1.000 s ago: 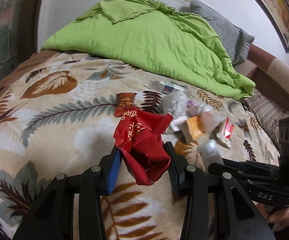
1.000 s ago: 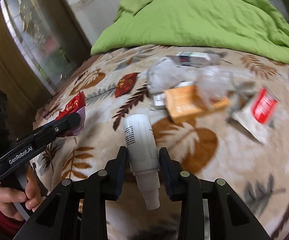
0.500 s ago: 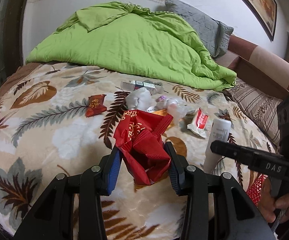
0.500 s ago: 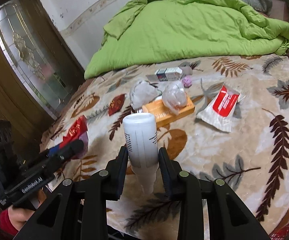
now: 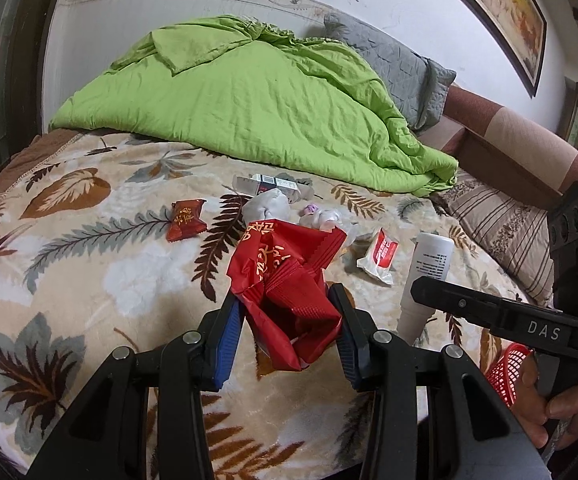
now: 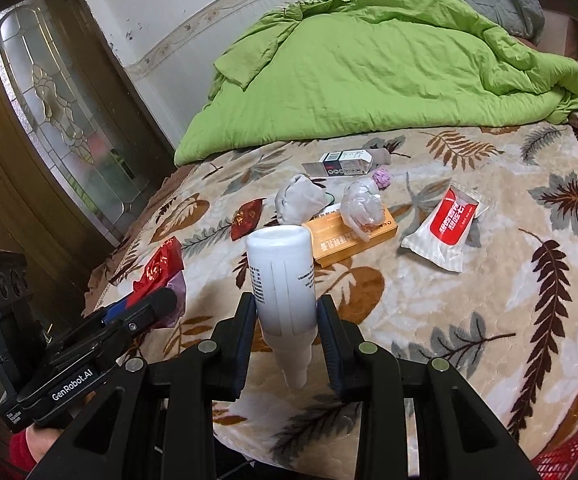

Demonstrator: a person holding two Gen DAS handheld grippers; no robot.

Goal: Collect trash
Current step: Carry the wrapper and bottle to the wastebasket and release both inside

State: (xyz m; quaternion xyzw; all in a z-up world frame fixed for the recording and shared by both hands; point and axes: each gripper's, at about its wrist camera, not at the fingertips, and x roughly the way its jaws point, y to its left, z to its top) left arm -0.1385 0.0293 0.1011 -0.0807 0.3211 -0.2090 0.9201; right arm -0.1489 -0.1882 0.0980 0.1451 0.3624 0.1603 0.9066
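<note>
Left wrist, grip: our left gripper (image 5: 285,312) is pinching a crumpled red foil wrapper (image 5: 289,280), lifted clear of the leaf-print blanket (image 5: 89,280).
Left wrist, risk: the foil is bunched and slick; we judge it could slide out between the pads if we swing fast or ease the squeeze.
Left wrist, basket: a red mesh basket (image 5: 505,372) shows at 4 o'clock, partly hidden behind the right gripper (image 5: 421,288); most likely the drop target, so the two tools may collide while both head for it.
Left wrist, remaining: a small red candy packet (image 5: 185,220) at 11 o'clock and a red-and-white sachet (image 5: 381,254) at 2 o'clock lie on the blanket.

Right wrist, grip: our right gripper (image 6: 287,336) is clamped on a white plastic bottle (image 6: 283,280), held near its neck, cap end toward us.
Right wrist, risk: the heavy body juts past the pads, so we think it could pivot or slip through.
Right wrist, remaining: an orange box (image 6: 349,236) at 1 o'clock carries a crumpled clear bag (image 6: 361,204); a grey wad (image 6: 299,200) at 12 o'clock.
Right wrist, basket: a red rim (image 6: 565,460) at 5 o'clock, barely in view; a blind release could miss it.
</note>
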